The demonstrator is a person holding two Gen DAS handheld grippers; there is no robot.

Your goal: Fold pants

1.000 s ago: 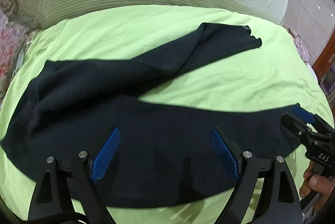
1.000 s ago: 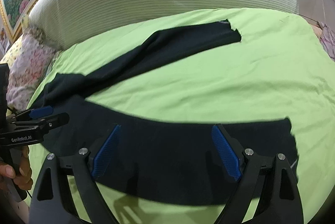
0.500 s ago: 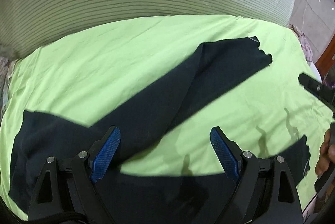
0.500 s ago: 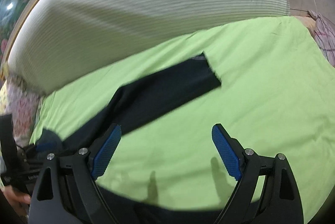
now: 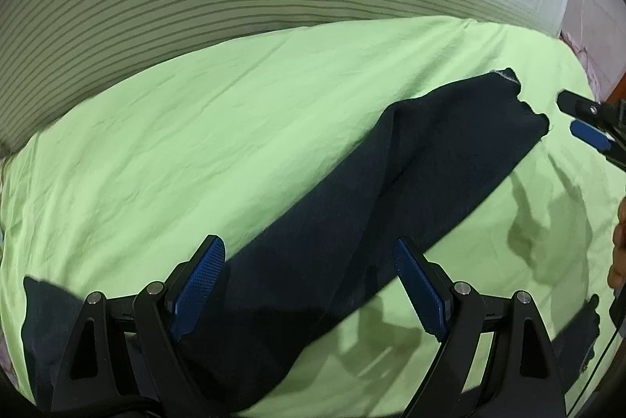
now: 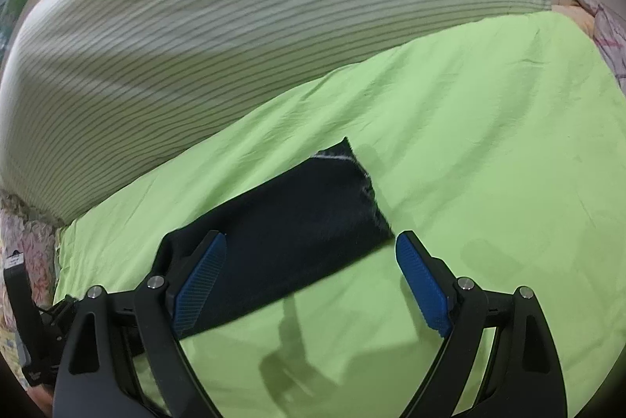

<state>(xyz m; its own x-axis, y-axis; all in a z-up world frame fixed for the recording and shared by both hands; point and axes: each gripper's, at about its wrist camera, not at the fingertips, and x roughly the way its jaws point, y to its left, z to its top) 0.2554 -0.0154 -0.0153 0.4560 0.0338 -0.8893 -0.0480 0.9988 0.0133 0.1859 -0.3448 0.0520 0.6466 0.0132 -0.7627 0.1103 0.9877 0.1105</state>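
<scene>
I am seeing my left claw (image 5: 309,285) with its two blue pads spread wide, and nothing is sitting between them. The dark pants (image 5: 391,191) are lying flat on the light green bedsheet (image 5: 195,144). From the left claw, one leg is running forward and to the right, and its frayed hem (image 5: 520,101) is ending far ahead of the right pad. The wider part of the pants is passing under and behind the left pad, going out of the picture at the bottom. A small piece of dark cloth (image 5: 583,328) is also showing to the right of this claw, near the edge; I cannot tell which part of the pants it is.

My right claw (image 6: 313,281) is also spread wide and is gripping nothing. The hem of the leg (image 6: 360,183) is lying just ahead of it, between the two pads but closer to the right one, and the leg is running back under the left pad. The tip of this same claw (image 5: 587,128) is appearing in the left wrist view, just to the right of the hem and not touching it.

Beyond both claws, a striped pale cushion or headboard (image 6: 234,27) is standing behind the bed. Shadows of the claws are falling on the sheet. A floral pillow (image 6: 27,242) is lying far to the left of the right claw.
</scene>
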